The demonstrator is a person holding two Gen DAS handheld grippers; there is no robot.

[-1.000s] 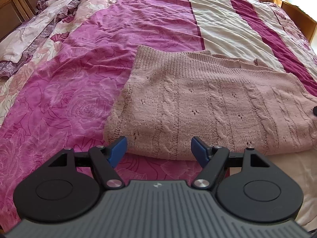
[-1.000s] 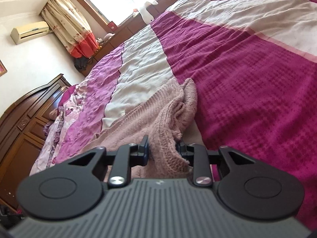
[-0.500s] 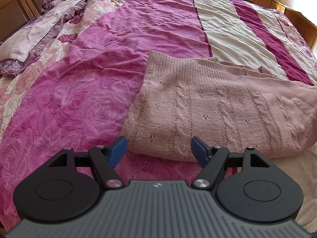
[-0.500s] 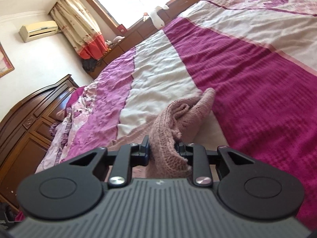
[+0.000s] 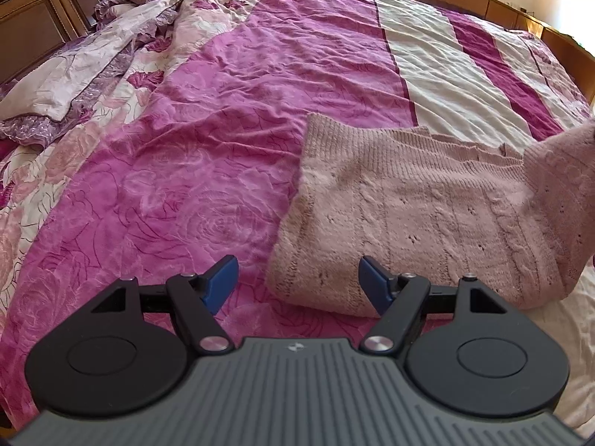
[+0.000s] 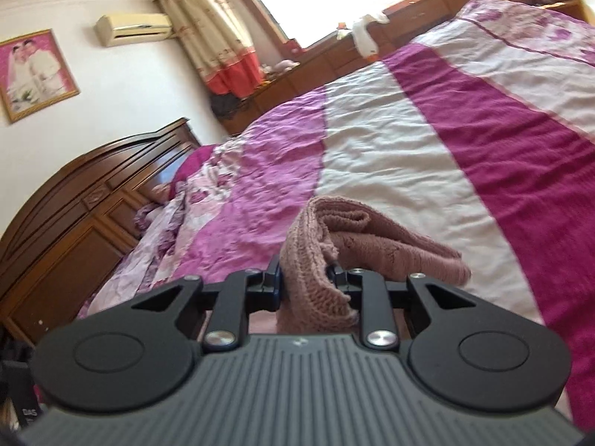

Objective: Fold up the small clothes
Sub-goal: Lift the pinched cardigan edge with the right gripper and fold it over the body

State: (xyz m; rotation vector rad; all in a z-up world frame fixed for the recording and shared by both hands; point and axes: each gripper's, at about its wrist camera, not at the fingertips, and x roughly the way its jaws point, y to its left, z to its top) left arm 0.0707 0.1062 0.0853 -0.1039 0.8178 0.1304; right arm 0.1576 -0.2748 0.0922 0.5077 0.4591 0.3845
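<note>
A dusty-pink cable-knit sweater lies partly folded on the bed, right of centre in the left wrist view. Its right end is lifted off the bed. My left gripper is open and empty, just in front of the sweater's near left corner. My right gripper is shut on a bunched edge of the sweater and holds it above the bedspread, the rest draping to the right.
The bed has a magenta, pink and cream striped bedspread. A crumpled floral quilt lies at the far left by the dark wooden headboard. Low wooden cabinets run under the window.
My right gripper has lifted the sweater's edge higher and swung it over toward the left. My left gripper has slid left, so the sweater sits further right in its view.
</note>
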